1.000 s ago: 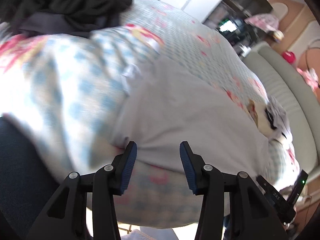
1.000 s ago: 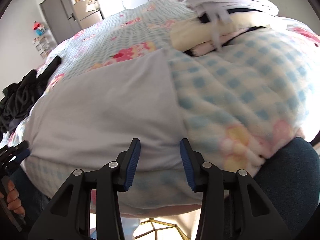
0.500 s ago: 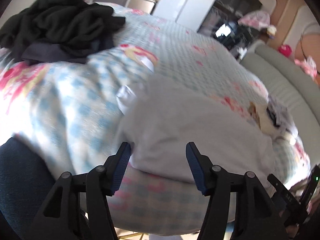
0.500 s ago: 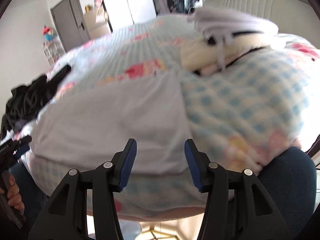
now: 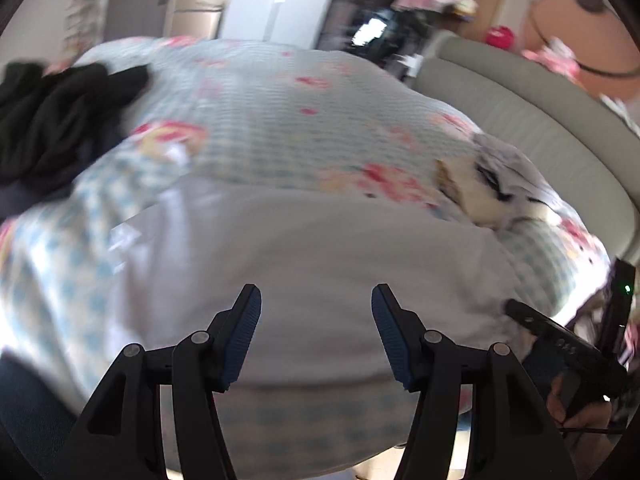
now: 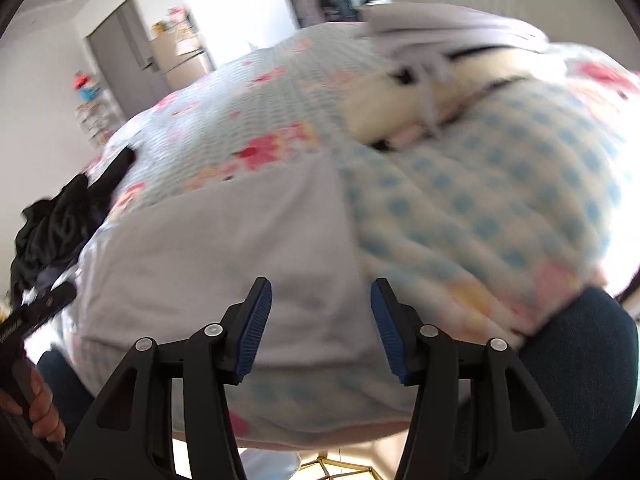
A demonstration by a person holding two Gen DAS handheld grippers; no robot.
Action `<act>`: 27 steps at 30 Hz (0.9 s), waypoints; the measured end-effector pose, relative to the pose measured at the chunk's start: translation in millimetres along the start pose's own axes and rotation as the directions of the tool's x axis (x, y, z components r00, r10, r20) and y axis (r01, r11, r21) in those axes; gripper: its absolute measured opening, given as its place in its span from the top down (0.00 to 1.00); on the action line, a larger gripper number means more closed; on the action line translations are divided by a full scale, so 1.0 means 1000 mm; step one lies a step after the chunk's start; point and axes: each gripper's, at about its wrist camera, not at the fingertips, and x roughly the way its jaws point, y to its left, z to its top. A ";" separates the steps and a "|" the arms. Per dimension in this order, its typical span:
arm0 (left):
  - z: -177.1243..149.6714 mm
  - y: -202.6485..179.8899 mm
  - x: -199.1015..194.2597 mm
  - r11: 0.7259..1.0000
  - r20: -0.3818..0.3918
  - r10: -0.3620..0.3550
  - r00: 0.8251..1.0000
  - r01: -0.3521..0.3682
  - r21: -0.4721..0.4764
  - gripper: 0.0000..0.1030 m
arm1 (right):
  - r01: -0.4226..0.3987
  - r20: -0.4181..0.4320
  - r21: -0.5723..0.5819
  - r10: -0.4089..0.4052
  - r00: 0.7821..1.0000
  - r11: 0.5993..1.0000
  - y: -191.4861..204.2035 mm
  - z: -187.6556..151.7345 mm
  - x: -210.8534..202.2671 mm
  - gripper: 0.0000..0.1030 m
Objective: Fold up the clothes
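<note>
right tongs (image 6: 321, 326) just widening, empty | above pale garment (image 6: 224, 248)

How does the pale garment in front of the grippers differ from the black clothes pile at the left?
The pale lilac garment lies spread flat and smooth, close to both grippers; the black clothes pile is crumpled in a heap, farther off toward the bed's left side. The pale garment looks like a single piece; the black pile seems to hold more than one, with a dark greyish layer underneath. Both rest on the floral checked bedspread, and neither is gripped.
</note>
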 end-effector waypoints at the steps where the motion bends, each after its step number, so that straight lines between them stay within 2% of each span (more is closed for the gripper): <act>1: 0.003 -0.008 0.009 0.999 -0.019 -0.026 0.999 0.026 0.021 0.42 | -0.011 -0.015 -0.015 0.011 1.000 1.000 0.003 -0.001 0.006 0.48; 2: 0.005 -0.017 0.020 0.998 -0.039 -0.037 0.999 0.038 0.040 0.42 | -0.023 -0.030 -0.030 0.022 0.999 0.999 0.006 -0.001 0.012 0.48; 3: 0.002 -0.019 0.030 0.999 -0.062 -0.016 0.998 0.019 0.045 0.42 | -0.029 -0.045 -0.045 0.027 0.999 0.999 0.009 -0.002 0.018 0.47; 6: -0.009 -0.015 0.058 0.997 -0.130 0.071 0.989 -0.067 0.037 0.42 | 0.030 -0.075 -0.071 -0.036 0.997 0.997 0.006 -0.011 0.026 0.48; 8: -0.018 0.003 0.057 0.998 -0.126 0.040 0.991 -0.045 -0.038 0.43 | 0.031 -0.085 -0.054 -0.036 0.996 0.998 -0.002 -0.010 0.028 0.52; 10: -0.021 0.015 0.049 0.997 -0.110 0.017 0.994 -0.025 -0.072 0.44 | 0.029 -0.084 -0.009 -0.029 0.996 1.000 -0.015 -0.007 0.023 0.54; 12: -0.020 0.024 0.041 0.997 -0.104 0.022 0.994 -0.030 -0.075 0.48 | 0.099 -0.077 0.028 -0.097 0.992 0.995 -0.027 -0.005 0.019 0.51; 14: -0.020 0.031 0.032 0.993 -0.081 0.002 0.997 -0.011 -0.114 0.49 | 0.026 -0.080 0.140 -0.015 0.997 0.990 -0.045 -0.001 0.017 0.50; 16: -0.018 0.030 0.024 0.992 -0.056 -0.015 0.998 0.007 -0.129 0.46 | -0.023 -0.086 0.179 0.039 0.996 0.984 -0.051 0.001 0.018 0.42; 18: -0.014 0.017 0.023 0.995 -0.052 -0.039 0.998 0.035 -0.091 0.45 | -0.090 -0.093 0.188 0.109 0.990 0.978 -0.050 0.001 0.021 0.32; 21: -0.007 -0.003 0.025 0.996 -0.055 -0.086 0.995 0.084 -0.036 0.45 | -0.178 -0.113 0.196 0.202 0.973 0.964 -0.048 0.004 0.028 0.30; 25: 0.001 -0.030 0.036 0.986 -0.089 -0.164 0.982 0.166 0.012 0.46 | -0.140 -0.140 0.129 0.158 0.977 0.982 -0.042 0.014 0.041 0.32; 27: 0.003 -0.048 0.040 0.980 -0.108 -0.185 0.977 0.192 0.052 0.47 | -0.145 -0.142 0.142 0.165 0.976 0.979 -0.046 0.016 0.046 0.32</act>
